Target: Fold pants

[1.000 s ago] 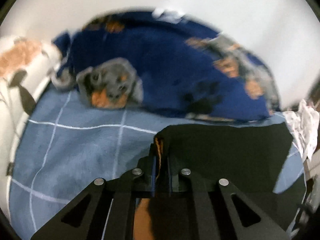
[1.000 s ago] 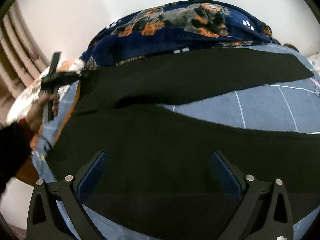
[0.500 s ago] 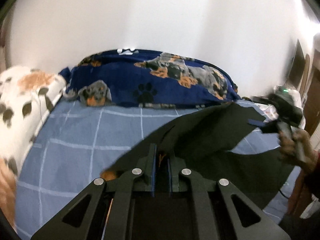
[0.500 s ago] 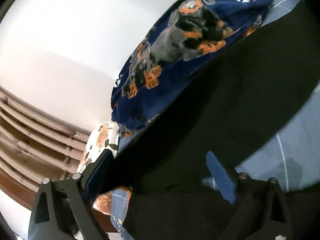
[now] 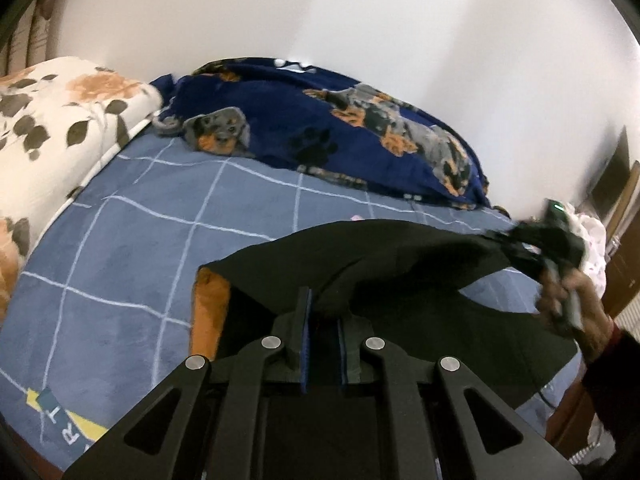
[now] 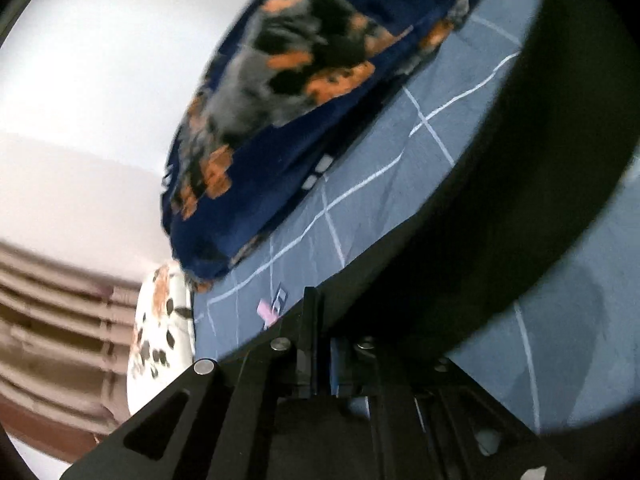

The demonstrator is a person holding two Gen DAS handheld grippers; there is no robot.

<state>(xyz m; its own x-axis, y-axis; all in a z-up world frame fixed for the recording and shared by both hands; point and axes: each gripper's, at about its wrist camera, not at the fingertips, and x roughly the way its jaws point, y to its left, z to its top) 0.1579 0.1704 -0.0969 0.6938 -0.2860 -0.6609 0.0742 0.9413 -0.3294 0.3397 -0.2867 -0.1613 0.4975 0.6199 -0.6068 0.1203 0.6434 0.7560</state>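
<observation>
Left gripper [image 5: 322, 320] clamped on pants [image 5: 400, 256]; right gripper [image 6: 323, 344] clamped on another part. Black cloth stretched between both, lifted partly off bed [image 5: 132, 248]. Blanket [image 5: 320, 132] beyond.

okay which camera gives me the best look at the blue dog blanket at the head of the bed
The left wrist view. There the dog-print blanket lies whole and sharp across the far end of the bed, dog faces and paw prints readable. The right wrist view shows it tilted, blurred and cut off at the frame's top edge.
</observation>
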